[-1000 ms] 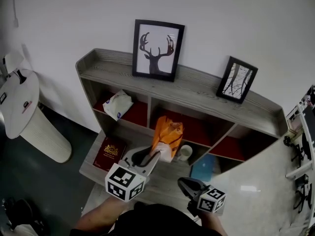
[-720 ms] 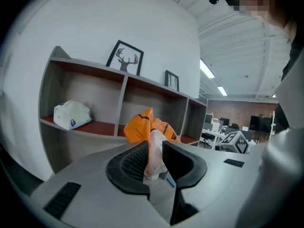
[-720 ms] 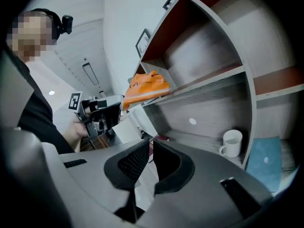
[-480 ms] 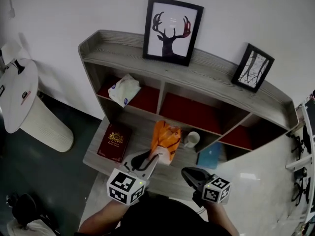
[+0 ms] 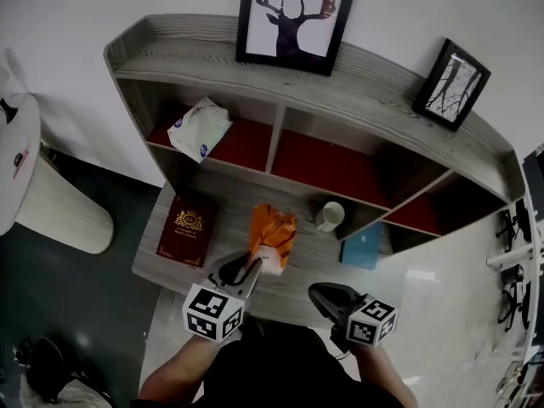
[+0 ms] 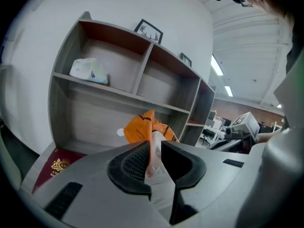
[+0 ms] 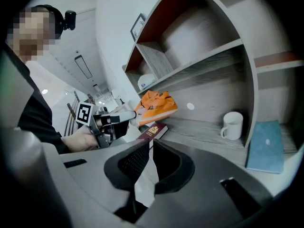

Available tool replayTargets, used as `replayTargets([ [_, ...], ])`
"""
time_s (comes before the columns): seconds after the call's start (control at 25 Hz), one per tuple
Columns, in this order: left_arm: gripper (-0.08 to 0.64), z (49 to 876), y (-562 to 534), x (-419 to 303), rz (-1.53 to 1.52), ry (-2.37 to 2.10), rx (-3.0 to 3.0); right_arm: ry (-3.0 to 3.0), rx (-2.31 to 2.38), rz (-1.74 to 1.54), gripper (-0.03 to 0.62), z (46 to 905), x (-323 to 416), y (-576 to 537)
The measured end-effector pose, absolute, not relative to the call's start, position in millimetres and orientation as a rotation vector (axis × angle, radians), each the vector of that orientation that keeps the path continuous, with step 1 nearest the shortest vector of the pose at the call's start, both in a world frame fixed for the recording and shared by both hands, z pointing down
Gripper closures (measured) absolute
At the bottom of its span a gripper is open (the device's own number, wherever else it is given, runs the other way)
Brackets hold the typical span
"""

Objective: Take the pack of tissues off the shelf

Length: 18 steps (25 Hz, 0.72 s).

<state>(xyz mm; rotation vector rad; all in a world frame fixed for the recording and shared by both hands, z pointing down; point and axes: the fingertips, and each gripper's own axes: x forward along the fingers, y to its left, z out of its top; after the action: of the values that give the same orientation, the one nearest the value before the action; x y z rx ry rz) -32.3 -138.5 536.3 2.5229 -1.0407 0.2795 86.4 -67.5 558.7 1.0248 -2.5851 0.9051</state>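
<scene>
An orange pack of tissues is out of the shelf compartments, low over the bottom board; I cannot tell whether it touches the board. My left gripper is shut on its white near end, and its jaws have just been closing on it. From the right gripper view the orange pack sticks out beyond the left gripper. My right gripper hangs in front of the board, shut with nothing in it. A white tissue pack lies in the upper left compartment.
A red book lies on the bottom board at the left. A white mug and a blue book are to the right of the orange pack. Two framed pictures stand on top of the shelf.
The left gripper has come down and toward me with the orange pack, from in front of the middle compartment to the bottom board. The right gripper has sunk a little.
</scene>
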Motion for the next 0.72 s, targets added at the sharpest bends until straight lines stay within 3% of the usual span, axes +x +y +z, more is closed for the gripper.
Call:
replayTargets([
  [0.36, 0.485, 672, -157, -27, 0.553, -1.042, 2.494, -2.492, 0.985, 0.989, 0.572, 595, 77, -53],
  [0.72, 0.488, 718, -153, -25, 0.571, -0.997, 2.461, -2.460, 0.993, 1.010, 0.572, 606, 76, -39],
])
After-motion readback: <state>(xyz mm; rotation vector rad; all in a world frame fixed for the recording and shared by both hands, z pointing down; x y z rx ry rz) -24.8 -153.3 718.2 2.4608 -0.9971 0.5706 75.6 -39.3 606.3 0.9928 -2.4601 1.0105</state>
